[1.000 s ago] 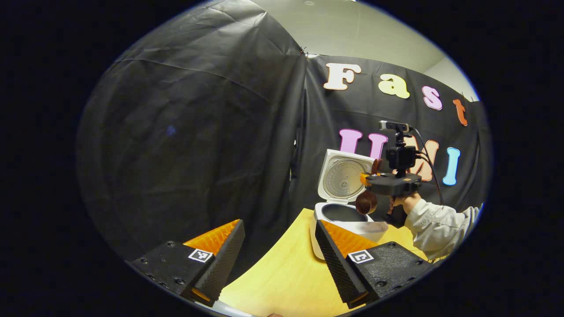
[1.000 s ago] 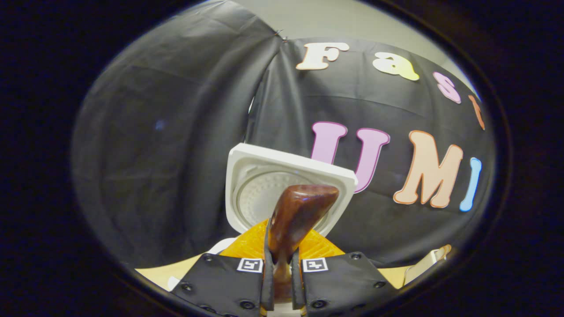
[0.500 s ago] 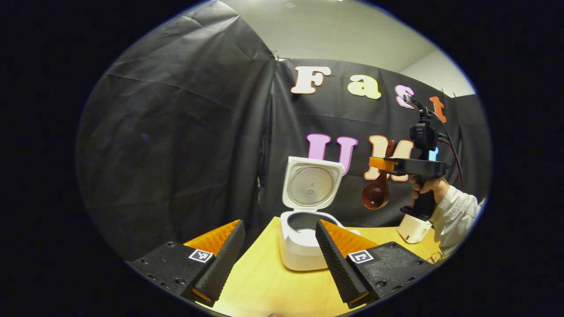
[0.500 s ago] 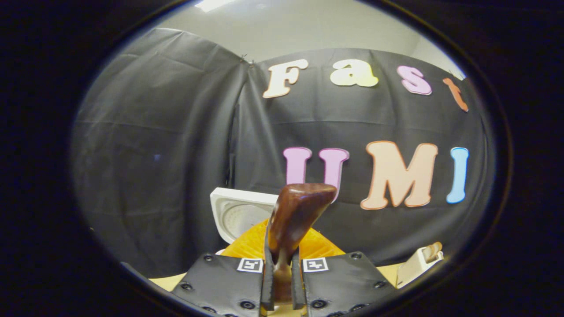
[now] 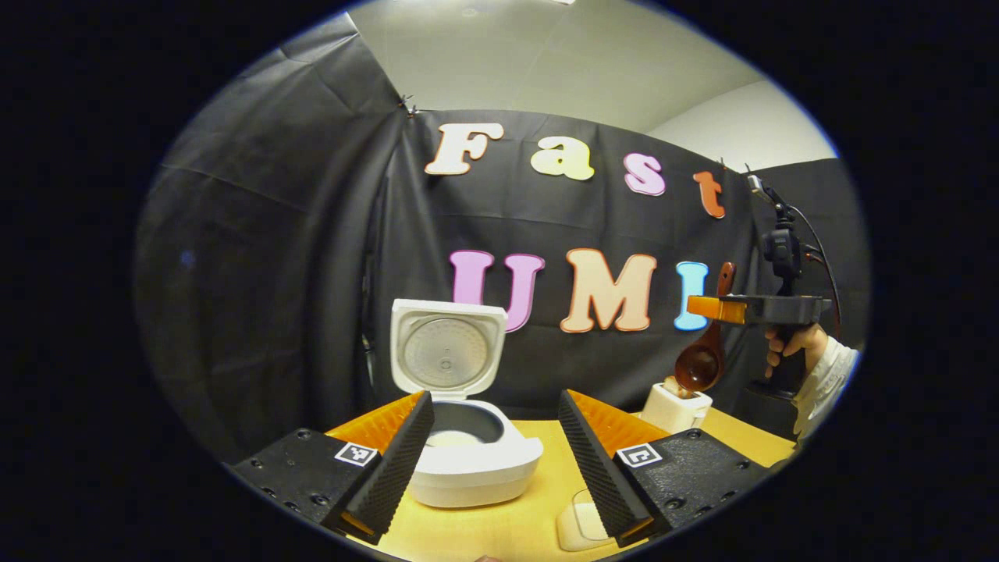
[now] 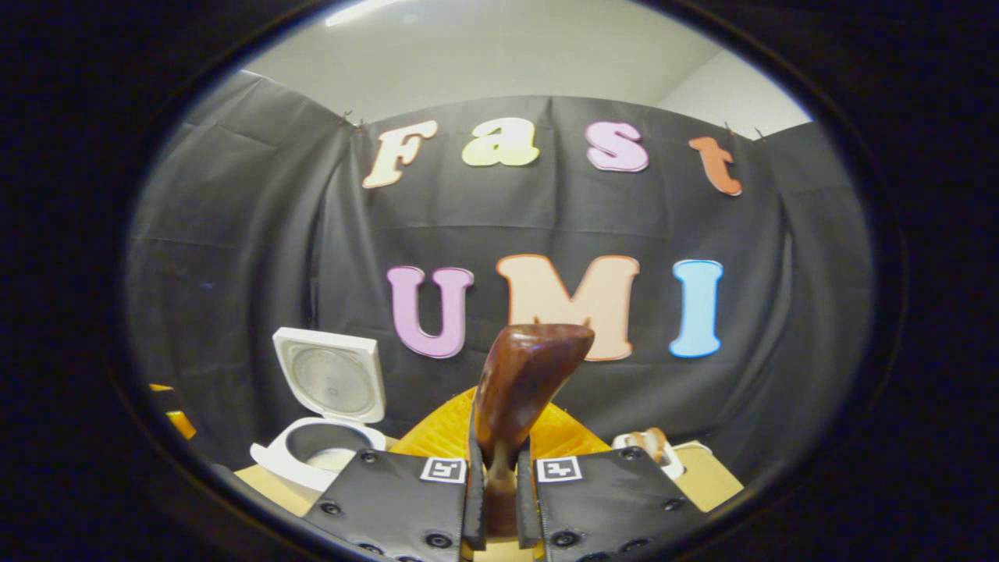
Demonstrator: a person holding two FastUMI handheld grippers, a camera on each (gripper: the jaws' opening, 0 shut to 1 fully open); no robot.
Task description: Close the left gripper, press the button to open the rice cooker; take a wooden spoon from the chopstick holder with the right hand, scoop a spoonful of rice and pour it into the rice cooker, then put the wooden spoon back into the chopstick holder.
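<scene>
Since a moment ago your right tongs (image 5: 706,308) have carried the wooden spoon (image 5: 700,361) away from the rice cooker (image 5: 468,453) and now hold it, bowl down, just above the chopstick holder (image 5: 673,407). Both fingers clamp the handle. Your left tongs (image 5: 493,437) stand wide apart, gripping nothing, low over the surface (image 5: 499,527). Your left gripper view shows pale rice inside the open cooker.
</scene>
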